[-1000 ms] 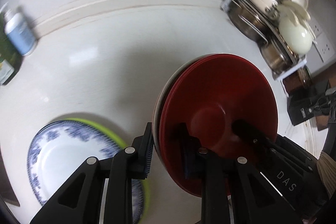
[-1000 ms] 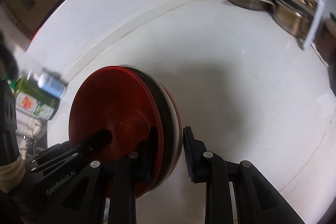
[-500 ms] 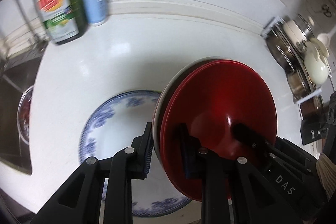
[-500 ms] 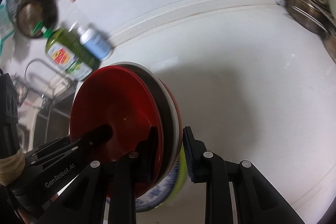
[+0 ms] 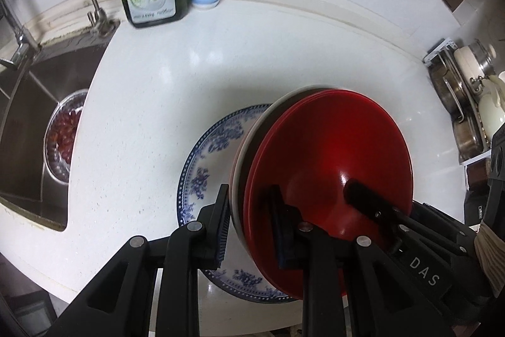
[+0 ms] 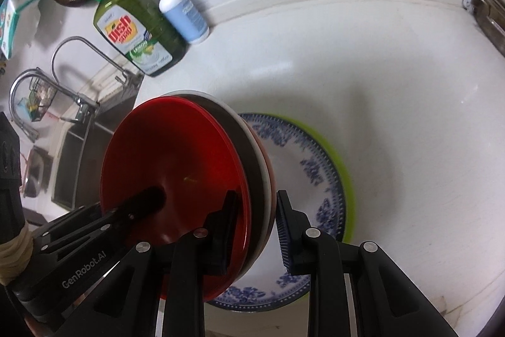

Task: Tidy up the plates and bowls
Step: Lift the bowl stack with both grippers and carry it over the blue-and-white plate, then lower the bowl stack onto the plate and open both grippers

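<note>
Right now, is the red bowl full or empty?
Empty. The red bowl shows a bare, shiny inside, apart from one tiny speck seen in the right wrist view.

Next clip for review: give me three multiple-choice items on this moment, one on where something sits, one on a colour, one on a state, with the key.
1. Where is the blue-patterned plate?
A. In the sink
B. On the white counter, under the held stack
C. In the rack at right

2. What colour is the top dish of the held stack?
A. Red
B. Green
C. Black

3. How is the stack held?
A. Lying flat on the counter, untouched
B. By one gripper only
C. By both grippers, one on each side of its rim

Key: 1 B, the plate lies on the counter below the stack. 2 A, its face is red. 3 C, the left gripper and the right gripper each clamp the rim.
</note>
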The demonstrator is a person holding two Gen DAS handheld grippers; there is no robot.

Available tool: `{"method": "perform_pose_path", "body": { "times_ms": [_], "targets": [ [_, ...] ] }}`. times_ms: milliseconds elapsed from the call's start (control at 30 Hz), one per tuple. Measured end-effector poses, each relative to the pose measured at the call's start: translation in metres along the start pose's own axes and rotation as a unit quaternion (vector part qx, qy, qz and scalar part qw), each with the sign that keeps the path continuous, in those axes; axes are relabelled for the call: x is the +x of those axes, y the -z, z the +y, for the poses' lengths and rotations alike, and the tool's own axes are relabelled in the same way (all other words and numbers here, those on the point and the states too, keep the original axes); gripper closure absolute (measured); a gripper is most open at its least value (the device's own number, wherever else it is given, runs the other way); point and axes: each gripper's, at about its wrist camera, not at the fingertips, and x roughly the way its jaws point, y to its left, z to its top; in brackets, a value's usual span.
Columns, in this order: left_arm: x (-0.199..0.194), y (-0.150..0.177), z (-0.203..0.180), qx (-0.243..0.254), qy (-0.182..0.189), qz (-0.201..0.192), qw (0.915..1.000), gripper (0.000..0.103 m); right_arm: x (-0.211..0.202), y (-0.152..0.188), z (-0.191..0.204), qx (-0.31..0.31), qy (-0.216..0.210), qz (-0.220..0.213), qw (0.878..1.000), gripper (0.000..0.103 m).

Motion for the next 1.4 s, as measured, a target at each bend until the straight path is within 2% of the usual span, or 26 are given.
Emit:
{"method": "perform_pose_path", "body": {
  "times_ms": [400, 667, 867, 967, 1033, 1133, 1200, 1333, 1400],
  "targets": [
    [0.022, 0.006, -0.006, 0.009, 0.001, 0.033, 0.9994, 0.079, 0.021, 0.006, -0.008, 0.018, 0.015, 0.028, 0.999, 0.077],
    [0.029, 0.007, -0.008, 0.011, 0.005, 0.04, 0.9991, 0.079, 0.031, 0.008, -0.012, 0.032, 0.015, 0.044, 0.998, 0.077],
    [0.03, 0.007, 0.001, -0.005, 0.033, 0.036, 0.9988, 0.071, 0.029, 0.009, -0.011, 0.028, 0.011, 0.033, 0.999, 0.075],
    [0.02, 0.009, 0.003, 0.002, 0.007, 0.005, 1.0, 0.051, 0.02, 0.012, -0.011, 0.027, 0.011, 0.006, 1.0, 0.073],
    [0.007, 0.013, 0.001, 0.011, -0.008, -0.024, 0.9996, 0.047, 0.01, 0.013, -0.006, 0.016, 0.028, -0.014, 0.999, 0.056],
    [-0.015, 0.022, -0.002, 0.024, -0.035, -0.073, 0.9965, 0.035, -0.014, 0.02, 0.0, 0.007, 0.046, -0.057, 0.997, 0.049],
    [-0.031, 0.033, -0.003, 0.027, -0.051, -0.11, 0.9923, 0.022, -0.032, 0.026, 0.005, 0.002, 0.058, -0.086, 0.995, 0.045],
    [-0.055, 0.05, -0.005, 0.025, -0.069, -0.165, 0.9835, 0.011, -0.065, 0.049, 0.01, -0.014, 0.091, -0.156, 0.983, 0.029],
    [-0.066, 0.062, -0.006, 0.032, -0.085, -0.189, 0.9779, 0.009, -0.076, 0.061, 0.012, -0.022, 0.109, -0.18, 0.977, 0.026]
  ]
}}
